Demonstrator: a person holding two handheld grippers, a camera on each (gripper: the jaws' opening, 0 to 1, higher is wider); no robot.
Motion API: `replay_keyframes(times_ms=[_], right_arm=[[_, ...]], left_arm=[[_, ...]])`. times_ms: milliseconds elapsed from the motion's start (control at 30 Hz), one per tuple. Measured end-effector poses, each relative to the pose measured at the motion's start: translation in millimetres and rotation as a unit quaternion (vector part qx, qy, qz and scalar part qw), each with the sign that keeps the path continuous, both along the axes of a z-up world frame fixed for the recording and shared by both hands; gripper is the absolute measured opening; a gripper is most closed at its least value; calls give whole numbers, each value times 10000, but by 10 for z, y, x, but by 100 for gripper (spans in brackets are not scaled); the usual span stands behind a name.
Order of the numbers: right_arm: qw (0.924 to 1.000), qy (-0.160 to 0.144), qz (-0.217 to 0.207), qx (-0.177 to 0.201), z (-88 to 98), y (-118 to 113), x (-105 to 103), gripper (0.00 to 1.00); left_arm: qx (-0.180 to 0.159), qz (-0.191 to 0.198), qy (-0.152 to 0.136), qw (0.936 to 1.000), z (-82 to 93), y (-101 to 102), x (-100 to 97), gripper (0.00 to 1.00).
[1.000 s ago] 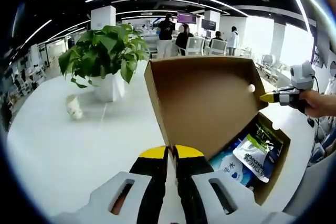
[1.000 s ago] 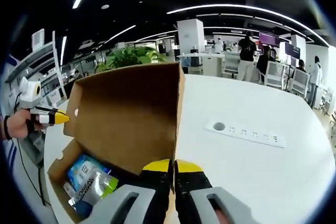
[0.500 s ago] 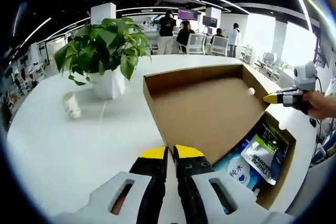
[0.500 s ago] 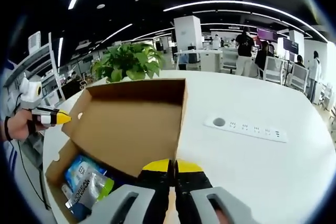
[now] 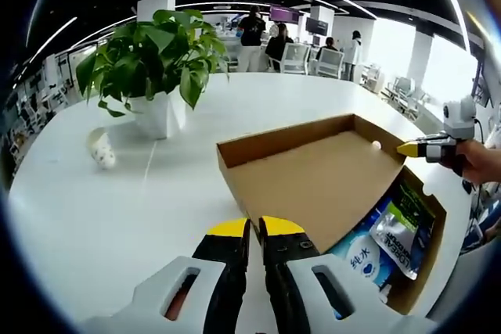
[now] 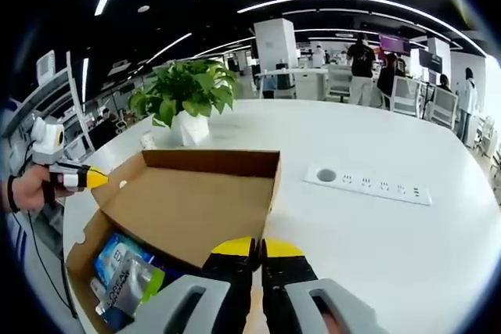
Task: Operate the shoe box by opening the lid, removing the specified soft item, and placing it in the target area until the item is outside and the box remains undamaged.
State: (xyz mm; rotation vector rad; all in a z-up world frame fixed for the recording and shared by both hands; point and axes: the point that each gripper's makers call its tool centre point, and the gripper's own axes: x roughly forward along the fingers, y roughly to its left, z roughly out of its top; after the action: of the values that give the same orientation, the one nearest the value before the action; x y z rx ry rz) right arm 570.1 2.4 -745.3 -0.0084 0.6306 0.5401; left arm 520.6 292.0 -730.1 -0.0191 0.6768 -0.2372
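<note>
We pinch a corner of the lid (image 5: 313, 185) in each gripper — left gripper (image 5: 252, 229) and right gripper (image 6: 256, 248) both clamped on cardboard — having swung it from upright a second ago to almost flat on the white table (image 5: 117, 209). The shoe box (image 6: 82, 252) lies open, its soft pouches (image 5: 395, 228) exposed for lifting out; a potted plant (image 5: 149, 68) stands beyond

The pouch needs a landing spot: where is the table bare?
Bare white table between the open lid and the power strip, and beyond the strip. Also between lid and potted plant. Crowded inside the box.
</note>
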Motion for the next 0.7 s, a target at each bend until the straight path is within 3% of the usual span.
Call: replay_keyframes(times_ms=[333, 700], right_arm=[[9997, 188, -115, 115, -31, -9, -14, 0], [9996, 285, -54, -26, -38, -48, -72, 0]], left_arm=[[-7, 43, 99, 9999, -71, 32, 63, 3], [168, -119, 204, 9996, -123, 47, 105, 0]])
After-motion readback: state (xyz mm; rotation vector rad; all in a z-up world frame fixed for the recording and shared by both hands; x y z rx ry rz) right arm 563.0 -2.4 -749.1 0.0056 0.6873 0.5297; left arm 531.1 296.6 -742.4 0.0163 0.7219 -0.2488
